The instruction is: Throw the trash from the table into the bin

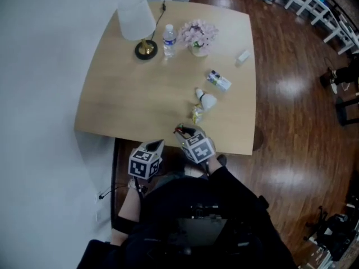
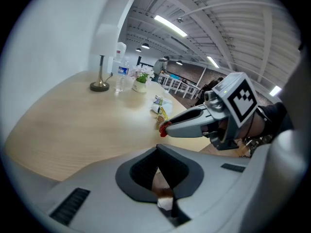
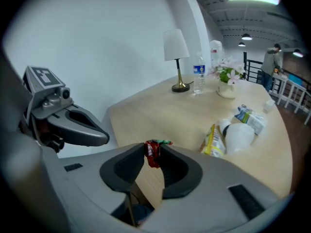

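Head view: steeply down on the table from its near edge. Gripper views: low at that edge, facing far across; all three share the lamp.

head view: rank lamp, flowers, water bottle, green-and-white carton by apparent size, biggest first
1. lamp, clearly largest, mostly its shade.
2. flowers.
3. water bottle and carton: they look about alike, and the carton sits nearer the camera, so no ranking between them.

Matt pale wood table, glossy dark wood floor, clear plastic bottle, shiny crinkled red wrapper
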`<action>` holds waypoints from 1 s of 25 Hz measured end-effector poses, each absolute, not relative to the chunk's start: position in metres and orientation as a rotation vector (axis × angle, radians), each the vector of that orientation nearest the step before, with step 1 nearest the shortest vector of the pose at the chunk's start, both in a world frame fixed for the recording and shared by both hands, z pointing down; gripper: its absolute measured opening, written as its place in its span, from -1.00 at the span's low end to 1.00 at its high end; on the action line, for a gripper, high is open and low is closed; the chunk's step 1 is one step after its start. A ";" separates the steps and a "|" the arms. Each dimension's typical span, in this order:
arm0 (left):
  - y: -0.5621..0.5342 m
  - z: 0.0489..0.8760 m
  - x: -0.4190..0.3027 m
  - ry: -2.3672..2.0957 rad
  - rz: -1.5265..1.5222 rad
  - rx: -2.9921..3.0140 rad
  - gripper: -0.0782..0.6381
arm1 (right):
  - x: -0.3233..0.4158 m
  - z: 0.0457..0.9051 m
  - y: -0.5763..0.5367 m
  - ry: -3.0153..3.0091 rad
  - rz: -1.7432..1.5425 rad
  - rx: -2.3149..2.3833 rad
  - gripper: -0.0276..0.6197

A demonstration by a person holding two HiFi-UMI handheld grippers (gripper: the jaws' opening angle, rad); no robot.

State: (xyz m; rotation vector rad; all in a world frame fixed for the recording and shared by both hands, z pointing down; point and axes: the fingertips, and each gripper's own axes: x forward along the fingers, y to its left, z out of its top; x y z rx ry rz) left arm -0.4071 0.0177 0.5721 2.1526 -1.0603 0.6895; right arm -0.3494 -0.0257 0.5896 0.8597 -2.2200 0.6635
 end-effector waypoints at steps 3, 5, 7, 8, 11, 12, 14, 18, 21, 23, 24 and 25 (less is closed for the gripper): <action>0.011 0.566 -0.375 -0.989 0.709 2.208 -0.78 | -0.318 0.567 -0.019 -2.226 0.690 0.924 -0.58; 0.009 0.563 -0.352 -0.938 0.719 2.246 -0.78 | -0.294 0.555 -0.013 -2.217 0.709 0.969 -0.59; 0.007 0.559 -0.330 -0.883 0.736 2.286 -0.78 | -0.270 0.547 -0.009 -2.209 0.731 1.024 -0.59; 0.006 0.558 -0.319 -0.853 0.746 2.306 -0.78 | -0.258 0.545 -0.006 -2.203 0.745 1.052 -0.59; 0.005 0.551 -0.287 -0.771 0.784 2.360 -0.78 | -0.223 0.542 0.003 -2.189 0.805 1.132 -0.59; 0.004 0.549 -0.277 -0.750 0.794 2.373 -0.78 | -0.212 0.541 0.006 -2.184 0.828 1.157 -0.59; 0.003 0.547 -0.257 -0.713 0.808 2.390 -0.78 | -0.190 0.542 0.009 -2.172 0.863 1.200 -0.59; 0.005 0.549 -0.211 -0.632 0.850 2.410 -0.78 | -0.145 0.541 0.014 -2.148 0.880 1.287 -0.59; 0.011 0.552 -0.168 -0.540 0.899 2.440 -0.78 | -0.102 0.544 0.019 -2.114 0.910 1.384 -0.59; 0.015 0.556 -0.138 -0.484 0.927 2.453 -0.78 | -0.070 0.547 0.024 -2.085 0.941 1.446 -0.59; 0.017 0.558 -0.122 -0.461 0.938 2.456 -0.78 | -0.054 0.550 0.027 -2.071 0.952 1.469 -0.59; 0.019 0.560 -0.107 -0.439 0.949 2.460 -0.78 | -0.038 0.553 0.030 -2.056 0.964 1.492 -0.59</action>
